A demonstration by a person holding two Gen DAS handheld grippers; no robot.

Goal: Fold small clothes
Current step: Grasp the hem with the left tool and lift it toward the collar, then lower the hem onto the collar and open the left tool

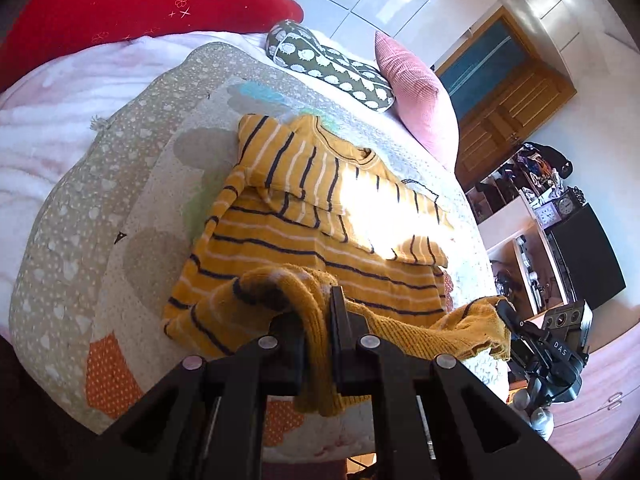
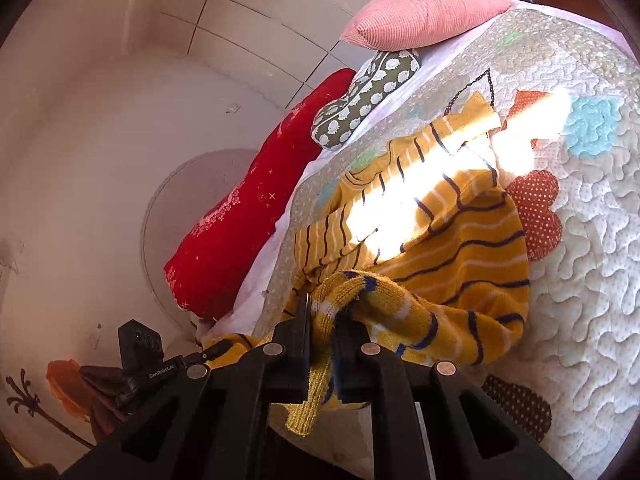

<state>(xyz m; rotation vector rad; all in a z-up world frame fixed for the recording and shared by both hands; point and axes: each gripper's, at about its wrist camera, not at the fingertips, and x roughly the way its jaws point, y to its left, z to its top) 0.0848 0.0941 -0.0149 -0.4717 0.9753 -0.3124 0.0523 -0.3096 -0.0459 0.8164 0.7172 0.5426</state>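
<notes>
A mustard-yellow sweater (image 1: 304, 240) with navy and white stripes lies on the quilt (image 1: 132, 200), both sleeves folded across its chest. My left gripper (image 1: 318, 312) is shut on the near hem, which is lifted and bunched over the fingers. In the same view my right gripper (image 1: 506, 312) pinches the hem's other corner at the right. In the right wrist view the sweater (image 2: 460, 240) shows the same raised hem, with my right gripper (image 2: 325, 312) shut on it. The left gripper (image 2: 218, 350) holds the hem's far corner at lower left. A bright band of sunlight crosses the chest.
At the head of the bed lie a red pillow (image 1: 140, 0), a green patterned bolster (image 1: 332, 64) and a pink cushion (image 1: 420, 92). Beyond the bed's right edge are cluttered shelves (image 1: 532, 184), a black screen (image 1: 584, 256) and a wooden door (image 1: 508, 108).
</notes>
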